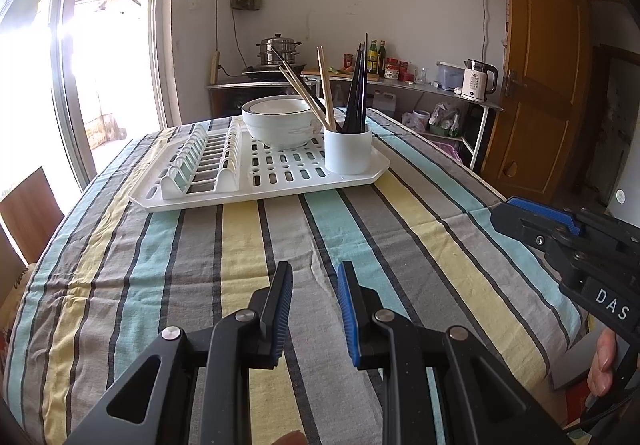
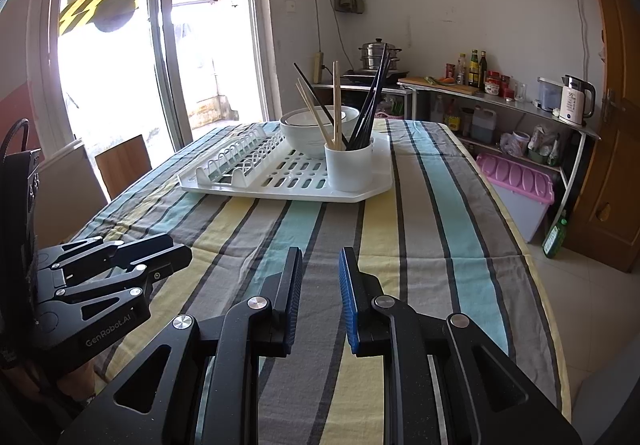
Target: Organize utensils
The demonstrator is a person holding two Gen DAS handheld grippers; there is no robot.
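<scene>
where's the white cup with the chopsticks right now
The white cup stands on the near right corner of the white drying rack on the striped table, just right of the white bowl, far ahead of both grippers.

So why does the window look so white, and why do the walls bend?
Left wrist view: daylight blows out the window, and the door bows from the fisheye lens. Right wrist view: the same glare at the window; the chopsticks stay sharp.

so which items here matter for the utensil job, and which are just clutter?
Job:
white cylindrical utensil cup
black chopsticks
pale wooden chopsticks
white slotted plastic drying tray

Clutter:
white ceramic bowl
steel steamer pot
white electric kettle
</scene>
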